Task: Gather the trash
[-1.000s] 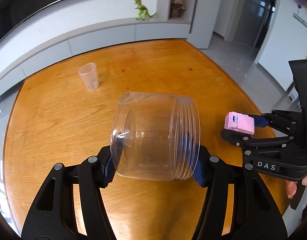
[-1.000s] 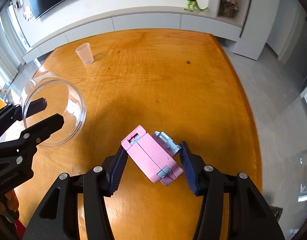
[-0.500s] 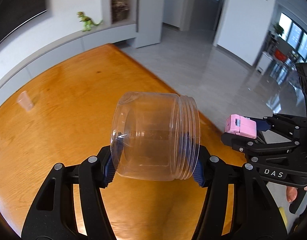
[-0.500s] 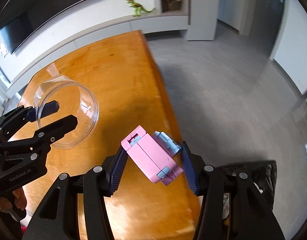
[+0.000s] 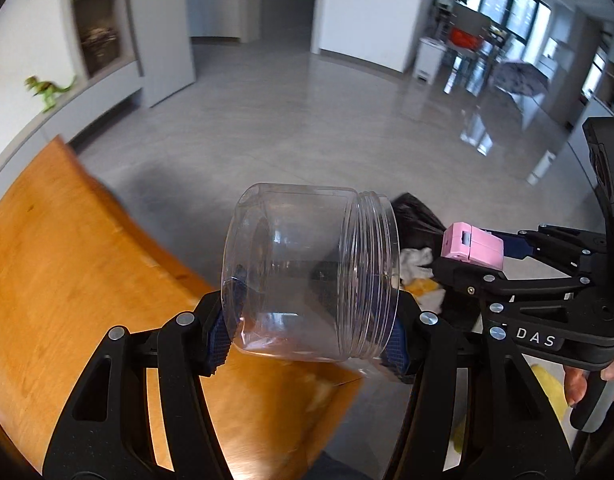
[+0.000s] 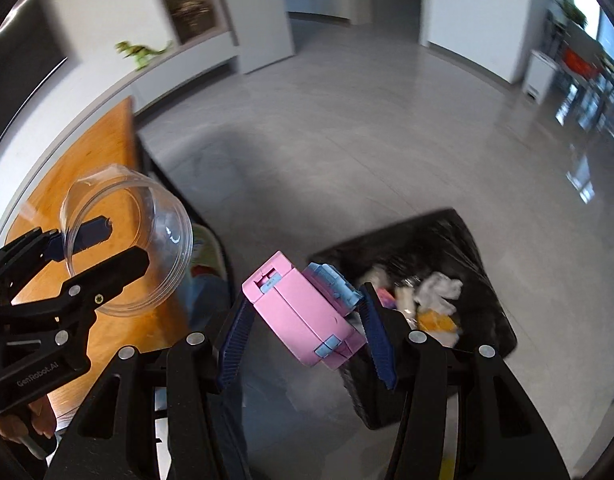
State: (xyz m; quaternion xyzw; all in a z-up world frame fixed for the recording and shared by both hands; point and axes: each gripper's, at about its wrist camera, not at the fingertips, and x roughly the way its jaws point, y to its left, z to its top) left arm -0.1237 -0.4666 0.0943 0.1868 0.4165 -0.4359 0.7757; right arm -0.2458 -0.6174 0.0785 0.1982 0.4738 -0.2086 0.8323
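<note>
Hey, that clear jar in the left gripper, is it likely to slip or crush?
The jar looks thin, empty plastic, so probably light and squashable. Its smooth round wall may slip or twist between the left gripper jaws. Set down sideways, it would likely roll.

A clear, glossy plastic jar with a ridged screw neck. A smooth, matt pink plastic block with pale blue parts. Each hand-held gripper is matt black plastic with ribbed blue pads and shiny metal pins. The bench is varnished orange wood. The floor is polished grey, mirror-glossy. The black bin bag is crinkled, shiny plastic film.
</note>
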